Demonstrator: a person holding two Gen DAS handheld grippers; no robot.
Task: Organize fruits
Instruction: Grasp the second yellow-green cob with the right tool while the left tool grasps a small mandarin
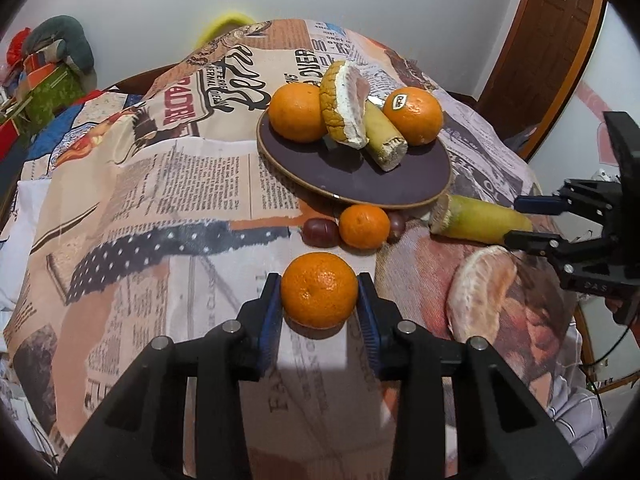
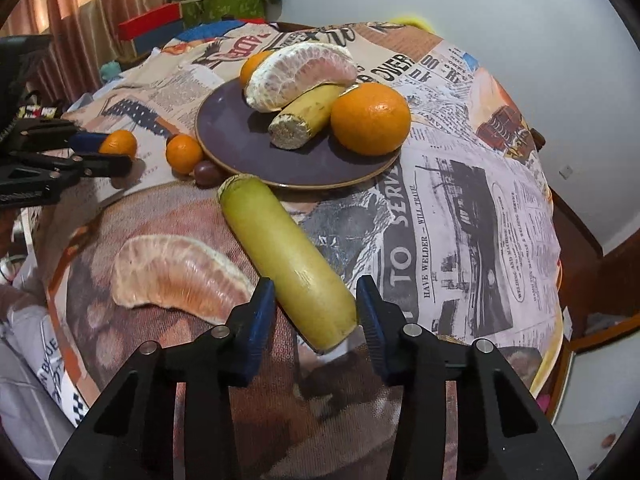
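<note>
Mandarin (image 1: 319,289) between left claw (image 1: 319,300) pads, plate (image 1: 352,184) beyond smaller mandarin (image 1: 364,227)

plate (image 1: 352,176) holds two oranges (image 1: 297,112), pomelo wedge (image 1: 346,106), cane piece (image 1: 384,136); tangerine (image 1: 364,227) just before plate.

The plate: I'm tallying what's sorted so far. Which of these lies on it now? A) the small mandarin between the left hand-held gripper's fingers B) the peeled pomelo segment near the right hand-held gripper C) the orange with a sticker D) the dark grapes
C: the orange with a sticker sits on the plate; the other three lie on the cloth.
</note>
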